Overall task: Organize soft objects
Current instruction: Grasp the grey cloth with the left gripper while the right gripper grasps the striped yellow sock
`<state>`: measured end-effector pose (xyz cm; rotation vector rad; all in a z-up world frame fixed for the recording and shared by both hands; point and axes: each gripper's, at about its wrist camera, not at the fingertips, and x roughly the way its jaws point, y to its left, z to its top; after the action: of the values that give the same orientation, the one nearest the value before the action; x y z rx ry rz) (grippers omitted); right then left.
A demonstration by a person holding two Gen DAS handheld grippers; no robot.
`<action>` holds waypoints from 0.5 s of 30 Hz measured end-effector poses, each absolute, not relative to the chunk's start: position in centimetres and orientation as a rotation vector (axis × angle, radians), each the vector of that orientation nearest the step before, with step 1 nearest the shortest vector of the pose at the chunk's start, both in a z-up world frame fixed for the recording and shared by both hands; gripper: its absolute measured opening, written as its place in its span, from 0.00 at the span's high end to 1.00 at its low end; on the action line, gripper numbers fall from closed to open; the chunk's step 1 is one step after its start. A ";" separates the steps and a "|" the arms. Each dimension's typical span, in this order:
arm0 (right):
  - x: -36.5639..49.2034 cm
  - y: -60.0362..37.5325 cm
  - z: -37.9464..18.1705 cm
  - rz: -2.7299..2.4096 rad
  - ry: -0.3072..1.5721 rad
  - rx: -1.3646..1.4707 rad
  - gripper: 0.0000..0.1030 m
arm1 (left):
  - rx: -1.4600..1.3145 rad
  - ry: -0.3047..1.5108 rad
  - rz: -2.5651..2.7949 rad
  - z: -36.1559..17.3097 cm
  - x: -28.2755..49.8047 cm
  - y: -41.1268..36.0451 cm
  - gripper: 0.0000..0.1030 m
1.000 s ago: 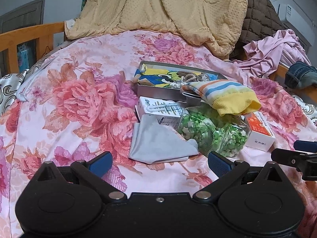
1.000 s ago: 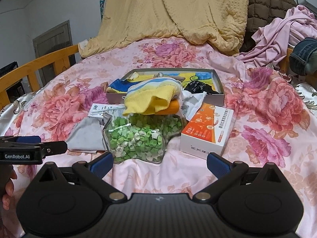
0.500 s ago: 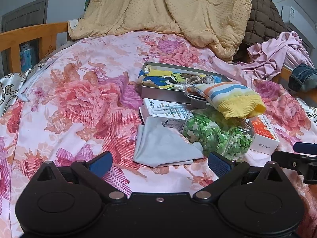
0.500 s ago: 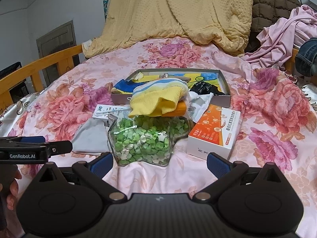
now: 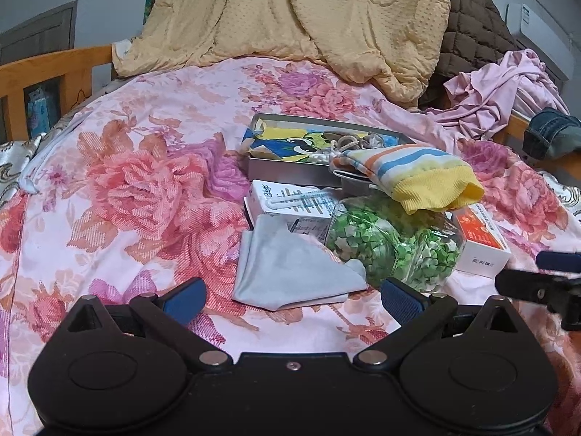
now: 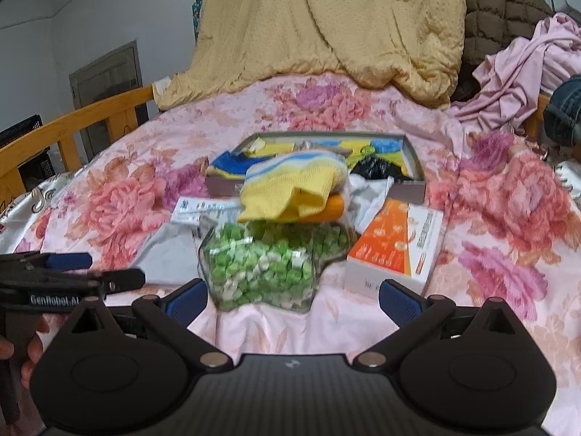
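A striped sock with a yellow cuff [image 5: 417,178] [image 6: 294,189] lies over the edge of a grey tin tray [image 5: 290,170] [image 6: 414,178] and on a clear jar of green paper stars [image 5: 392,243] [image 6: 261,265]. A grey cloth [image 5: 290,272] [image 6: 167,254] lies flat on the floral sheet, left of the jar. My left gripper [image 5: 290,296] is open and empty, just short of the cloth. My right gripper [image 6: 290,296] is open and empty, just short of the jar.
An orange-and-white box [image 5: 483,243] [image 6: 395,250] lies right of the jar, a white box [image 5: 290,203] behind the cloth. A yellow quilt [image 5: 308,25], brown quilt [image 5: 468,36] and pink clothes [image 5: 508,87] pile at the back. A wooden bed rail [image 5: 47,72] runs on the left.
Both grippers have moved forward, closer to the pile of objects. The jaws of both stay open. Nothing on the bed has moved.
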<state>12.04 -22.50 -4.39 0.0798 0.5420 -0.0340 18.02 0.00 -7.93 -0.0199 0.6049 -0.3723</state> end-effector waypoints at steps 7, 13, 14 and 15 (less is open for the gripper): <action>13.5 -22.3 -3.1 -0.007 0.417 -0.005 0.00 | 0.042 0.584 -0.383 -8.0 18.3 -0.8 0.01; 15.8 -22.6 -3.1 -0.003 0.345 -0.063 0.00 | 0.021 0.592 -0.391 -8.1 19.1 -1.4 0.01; 16.2 -22.7 -3.2 -0.006 0.342 -0.075 0.00 | 0.019 0.595 -0.390 -8.2 19.3 -1.4 0.01; 16.8 -22.8 -3.5 -0.009 0.343 -0.086 0.00 | 0.016 0.598 -0.389 -8.3 19.5 -1.5 0.01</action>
<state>16.78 -22.80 -3.46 -0.0864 0.3429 -0.0086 19.52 -1.46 -8.27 0.0157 0.5983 -0.3886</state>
